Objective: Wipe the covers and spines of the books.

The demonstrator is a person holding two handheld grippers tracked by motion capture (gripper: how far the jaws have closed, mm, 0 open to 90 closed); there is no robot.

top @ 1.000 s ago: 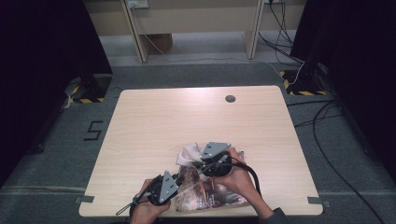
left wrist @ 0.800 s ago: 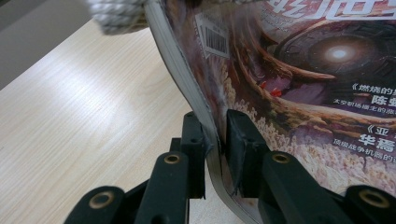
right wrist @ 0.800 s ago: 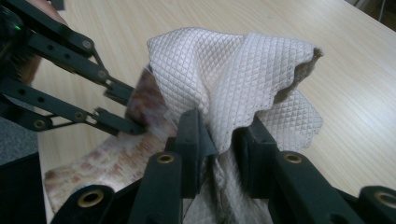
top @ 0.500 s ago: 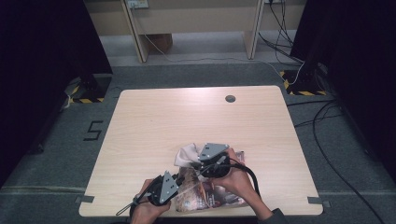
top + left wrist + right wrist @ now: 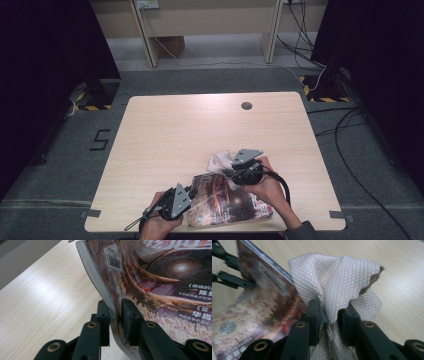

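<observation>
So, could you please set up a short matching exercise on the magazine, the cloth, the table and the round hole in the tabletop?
Things:
1. magazine
2. cloth
3. table
4. round hole

Descriptions:
A. pale, quilted in small diamonds, pinched by the right gripper
B. light wood grain
C. small dark spot near the far edge
D. glossy printed cover with a barcode, clamped at its edge by the left gripper

Pairs: 1-D, 2-A, 3-B, 4-C

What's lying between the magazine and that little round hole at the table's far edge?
Nothing but bare tabletop: in the high view, light wood runs clear from the magazine and the cloth up to the hole.
</observation>
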